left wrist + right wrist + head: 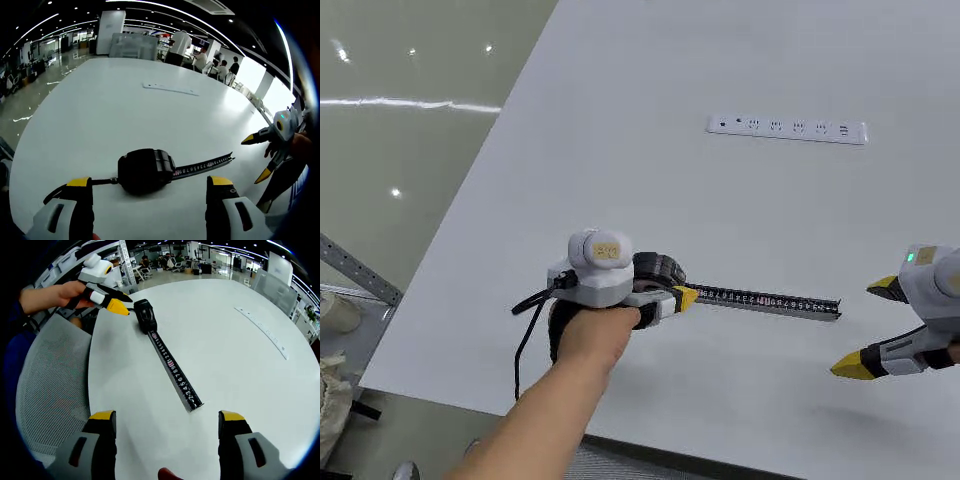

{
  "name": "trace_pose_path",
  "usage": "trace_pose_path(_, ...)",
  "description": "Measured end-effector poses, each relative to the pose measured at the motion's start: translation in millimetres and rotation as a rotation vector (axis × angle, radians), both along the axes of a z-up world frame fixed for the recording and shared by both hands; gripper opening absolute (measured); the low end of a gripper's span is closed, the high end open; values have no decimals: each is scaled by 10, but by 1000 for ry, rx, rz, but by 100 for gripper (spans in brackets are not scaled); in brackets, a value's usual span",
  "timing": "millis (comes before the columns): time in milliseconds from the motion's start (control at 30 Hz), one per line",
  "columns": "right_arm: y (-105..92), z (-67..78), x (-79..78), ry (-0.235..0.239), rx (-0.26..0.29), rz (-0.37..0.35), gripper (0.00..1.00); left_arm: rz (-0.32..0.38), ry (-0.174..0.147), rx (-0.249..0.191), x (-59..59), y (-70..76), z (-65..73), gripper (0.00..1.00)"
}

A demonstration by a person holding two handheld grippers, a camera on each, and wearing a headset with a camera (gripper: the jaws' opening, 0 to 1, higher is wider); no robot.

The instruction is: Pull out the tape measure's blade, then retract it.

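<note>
Left tool (150,181) around ribbed tape measure (146,167)

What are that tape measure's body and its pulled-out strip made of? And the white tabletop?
The case looks like matte black plastic or rubber, going by its moulded ridges. The blade is a thin dark strip with printed numbers that lies straight, so it is probably coated steel. The tabletop is smooth and white with a faint sheen, likely laminate, though that is uncertain.

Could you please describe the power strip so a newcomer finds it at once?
Start at the white table. Towards its far side, beyond the black tape measure, lies the power strip: the only long, flat white bar with a row of sockets.
</note>
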State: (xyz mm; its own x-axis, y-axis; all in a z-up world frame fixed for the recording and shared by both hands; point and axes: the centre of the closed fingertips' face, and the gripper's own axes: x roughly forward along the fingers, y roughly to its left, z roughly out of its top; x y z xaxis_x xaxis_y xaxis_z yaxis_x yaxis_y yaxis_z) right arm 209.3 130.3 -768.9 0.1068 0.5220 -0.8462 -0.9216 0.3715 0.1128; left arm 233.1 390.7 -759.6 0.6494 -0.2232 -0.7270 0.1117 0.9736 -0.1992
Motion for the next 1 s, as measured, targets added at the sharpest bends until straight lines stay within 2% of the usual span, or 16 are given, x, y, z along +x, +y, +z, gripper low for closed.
trace_pose_path(67, -1, -27, 31, -1, -7, 9, 79, 6, 11, 11, 9, 8, -44, 90)
trace_pose_path(133, 2, -47, 57, -2, -13, 19, 78, 18, 15, 4, 22, 11, -67, 90)
trace_pose_path(300, 13, -105, 108, -1, -21, 45, 74, 32, 13, 4, 58, 26, -110, 88)
trace_pose_path(433, 17, -146, 136, -12, -36, 79, 67, 38, 13, 7, 97, 32, -144, 87)
trace_pose_path(600, 42, -182, 198, -57, -40, 145, 58, 34, 23, 14, 139, 17, -205, 85)
trace_pose_path(700, 48, -221, 236, -64, -44, 163, 55, 34, 27, 13, 167, 1, -232, 84)
trace_pose_path(767, 62, -231, 263, -87, -42, 196, 52, 35, 20, 14, 181, 2, -228, 81)
trace_pose_path(867, 80, -252, 269, -96, -36, 226, 49, 35, 24, 14, 207, -4, -259, 80)
trace_pose_path(1000, 53, -319, 296, -100, -60, 254, 47, 32, 27, 11, 231, -22, -277, 80)
